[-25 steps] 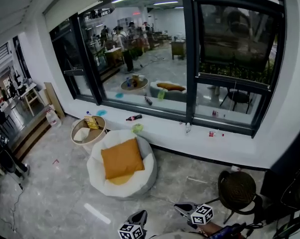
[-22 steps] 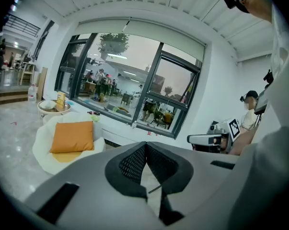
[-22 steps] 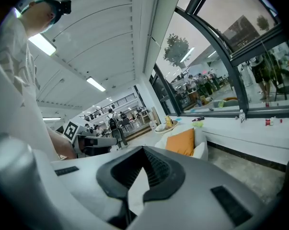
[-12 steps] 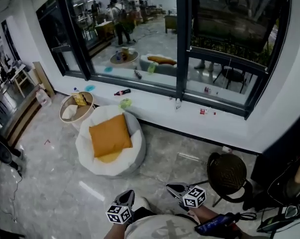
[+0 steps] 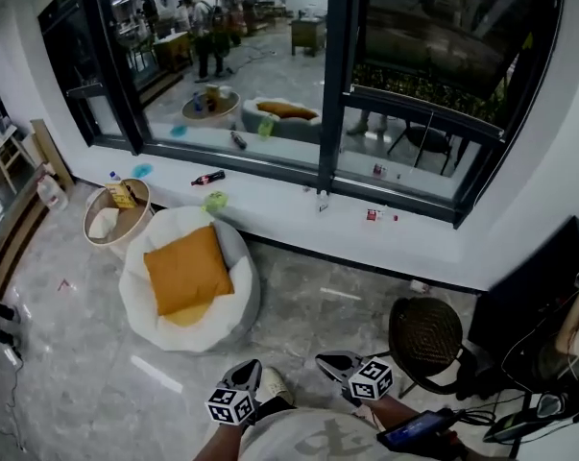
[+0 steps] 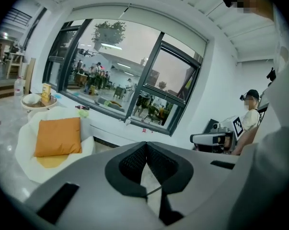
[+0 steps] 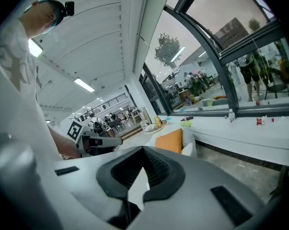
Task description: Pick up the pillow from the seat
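An orange square pillow (image 5: 185,269) lies tilted on a white beanbag seat (image 5: 233,305) by the window wall. It also shows in the left gripper view, pillow (image 6: 58,135) on seat (image 6: 23,150), and small in the right gripper view, pillow (image 7: 170,140). Both grippers are at the bottom of the head view, well short of the seat. My left gripper (image 5: 250,369) and my right gripper (image 5: 333,361) are both shut with nothing in them. Their closed tips show in the gripper views, left gripper (image 6: 145,143) and right gripper (image 7: 144,149).
A round low table (image 5: 98,240) with small items stands left of the seat. The white window sill (image 5: 289,221) carries a bottle (image 5: 207,178) and scraps. A dark round chair (image 5: 425,334) and cables lie at right. A white strip (image 5: 156,374) lies on the grey floor.
The seat and pillow have slid left and down in the head view as I came nearer. Both grippers have risen slightly in the picture, still held together and shut.
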Demonstrator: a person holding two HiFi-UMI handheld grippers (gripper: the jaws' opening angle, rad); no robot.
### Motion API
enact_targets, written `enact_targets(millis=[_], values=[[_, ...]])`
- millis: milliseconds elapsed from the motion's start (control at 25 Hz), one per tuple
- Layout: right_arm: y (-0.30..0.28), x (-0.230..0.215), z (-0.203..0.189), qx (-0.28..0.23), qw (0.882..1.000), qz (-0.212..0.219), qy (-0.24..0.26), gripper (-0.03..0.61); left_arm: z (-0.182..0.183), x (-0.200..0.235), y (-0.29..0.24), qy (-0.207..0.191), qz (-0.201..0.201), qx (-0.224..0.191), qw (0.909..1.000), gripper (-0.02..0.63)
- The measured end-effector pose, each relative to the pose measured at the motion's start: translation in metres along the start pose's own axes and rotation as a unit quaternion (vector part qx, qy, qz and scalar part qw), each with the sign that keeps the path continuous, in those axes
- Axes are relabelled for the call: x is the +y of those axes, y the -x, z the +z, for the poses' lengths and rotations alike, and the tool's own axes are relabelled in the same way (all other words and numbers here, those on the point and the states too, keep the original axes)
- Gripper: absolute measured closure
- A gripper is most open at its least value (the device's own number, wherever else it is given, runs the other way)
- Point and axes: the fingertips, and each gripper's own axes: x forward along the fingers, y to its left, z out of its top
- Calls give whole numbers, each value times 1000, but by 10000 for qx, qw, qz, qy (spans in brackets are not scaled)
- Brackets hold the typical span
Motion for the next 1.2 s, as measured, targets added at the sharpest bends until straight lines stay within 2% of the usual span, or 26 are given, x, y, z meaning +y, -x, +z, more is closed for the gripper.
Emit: enact_targets(millis=[200,320,560,800,1040,1200], values=[[-32,-34,47,-74,9996,-266,89,565,48,24,-40,-236,-369,-30,9990,603],[-63,-46,75,-120,9993,-316,160,566,68,51,-50,-251,-396,-15,9989,603],[-129,-64,112,-74,9992,-265,305,566,101,117,-52,-173,-178,-146,9996,603],[-192,-60,136,59,9990,4,447,566,121,181,-32,33,255,-334,9991,603],[-237,-60,140,273,9980,298,488,565,118,217,-18,283,612,-478,9966,603],[-265,-60,147,235,9976,532,388,566,116,231,-12,407,854,-501,9943,603]])
